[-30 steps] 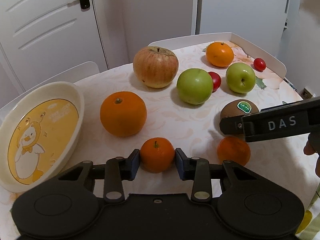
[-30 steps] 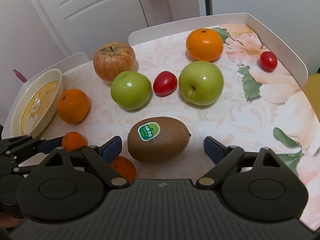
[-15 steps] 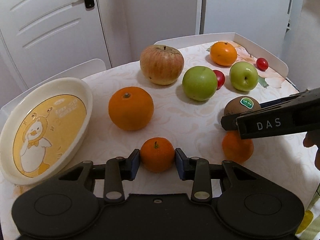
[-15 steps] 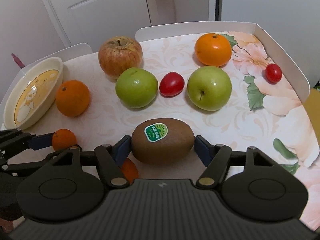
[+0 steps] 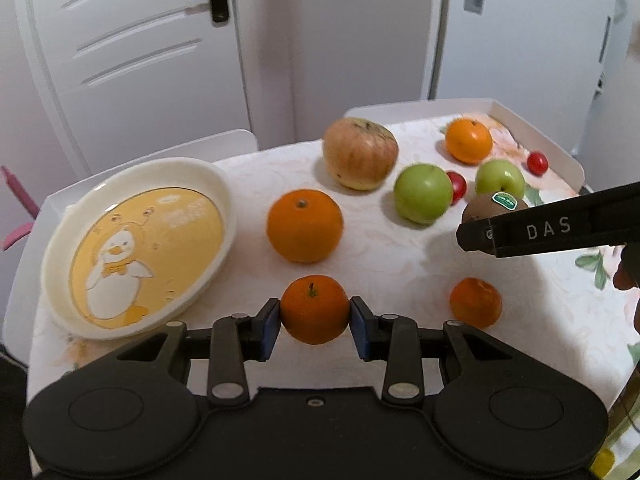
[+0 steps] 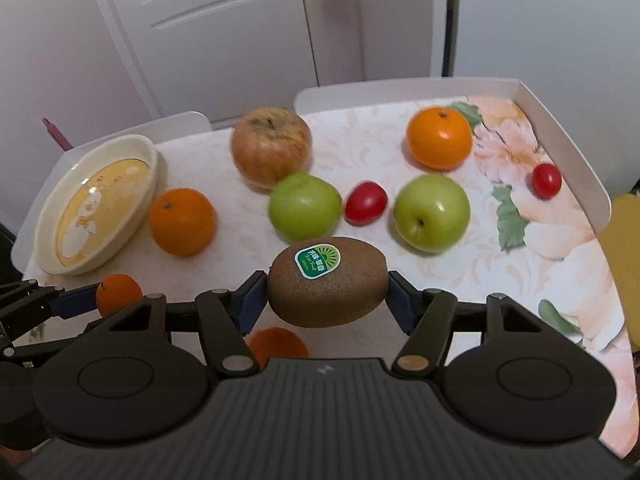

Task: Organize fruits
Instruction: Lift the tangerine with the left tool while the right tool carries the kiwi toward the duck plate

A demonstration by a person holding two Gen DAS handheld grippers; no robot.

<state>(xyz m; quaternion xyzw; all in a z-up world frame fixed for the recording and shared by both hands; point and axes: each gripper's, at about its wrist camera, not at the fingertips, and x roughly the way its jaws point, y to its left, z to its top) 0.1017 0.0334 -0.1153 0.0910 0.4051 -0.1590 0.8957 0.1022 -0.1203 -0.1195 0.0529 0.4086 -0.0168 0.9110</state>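
While the table [image 5: 400,264] carried a duck-printed dish [image 5: 224,184] at far left, a big apple [image 5: 360,154], two green apples and oranges lay beyond the claws. Nearer, the right claw [image 6: 327,284] clenched a stickered kiwi [image 6: 327,280], raised off the cloth, and the left claw [image 5: 315,322] gripped a small mandarin [image 5: 315,308].

Ahead of the left gripper's [image 5: 315,323] jaws a large orange [image 5: 305,225] blocked the way, while bare cloth lay open toward the plate [image 5: 224,184] on their left. Ahead of the right gripper's [image 6: 327,295] jaws, two green apples [image 6: 305,206] [image 6: 431,212] and a tomato [image 6: 365,203] stood close together, leaving only narrow gaps.
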